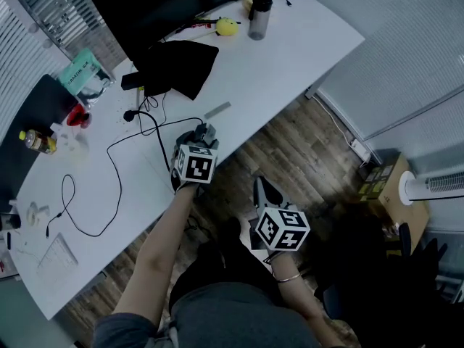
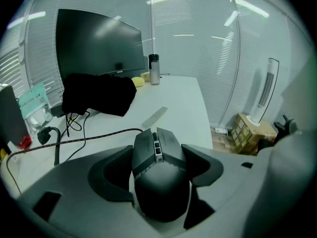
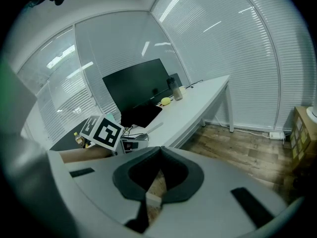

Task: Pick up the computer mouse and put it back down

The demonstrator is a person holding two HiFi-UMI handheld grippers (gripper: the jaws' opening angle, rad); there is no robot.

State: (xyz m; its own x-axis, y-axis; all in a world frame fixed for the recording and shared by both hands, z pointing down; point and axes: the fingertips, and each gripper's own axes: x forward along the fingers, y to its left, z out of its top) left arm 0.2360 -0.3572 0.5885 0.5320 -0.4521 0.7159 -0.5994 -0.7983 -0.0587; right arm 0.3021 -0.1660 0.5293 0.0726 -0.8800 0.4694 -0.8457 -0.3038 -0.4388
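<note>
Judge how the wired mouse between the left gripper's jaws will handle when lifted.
The computer mouse looks rigid, so it should keep its shape between the jaws. Its smooth, rounded shell may slip if gripped loosely. The braided cable trails across the table, so it will probably tug slightly on lifting.

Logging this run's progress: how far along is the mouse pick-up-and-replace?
Done: the left gripper is at the computer mouse, near the edge of the desk. In hand: its jaws grip the mouse's sides; whether it is off the desk cannot be told. Left: setting it down and releasing. The right gripper is shut, empty, over the floor.
</note>
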